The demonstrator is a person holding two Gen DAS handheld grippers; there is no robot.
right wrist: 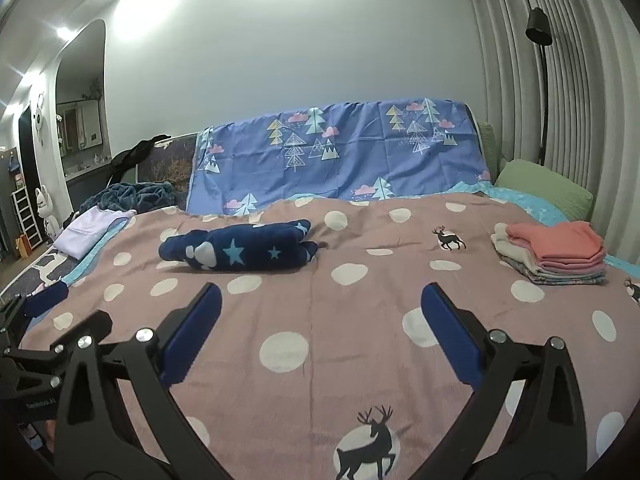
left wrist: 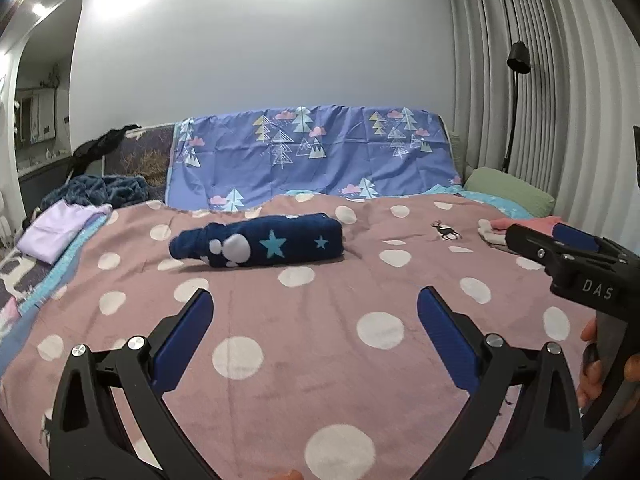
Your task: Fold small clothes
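Observation:
A navy fleece garment with light-blue stars [left wrist: 256, 243] lies folded into a thick bundle on the pink polka-dot blanket [left wrist: 320, 360]; it also shows in the right wrist view [right wrist: 240, 251]. My left gripper [left wrist: 314, 300] is open and empty, hovering above the blanket short of the bundle. My right gripper [right wrist: 320, 294] is open and empty, also short of the bundle and to its right; it shows in the left wrist view [left wrist: 568, 252] at the right edge.
A stack of folded clothes with a salmon piece on top [right wrist: 554, 252] sits at the right. A lilac garment [left wrist: 60, 232] and a dark blue fleece pile [left wrist: 100, 190] lie at the left. A blue tree-print sheet [left wrist: 312, 152], green pillow [right wrist: 548, 188] and curtains stand behind.

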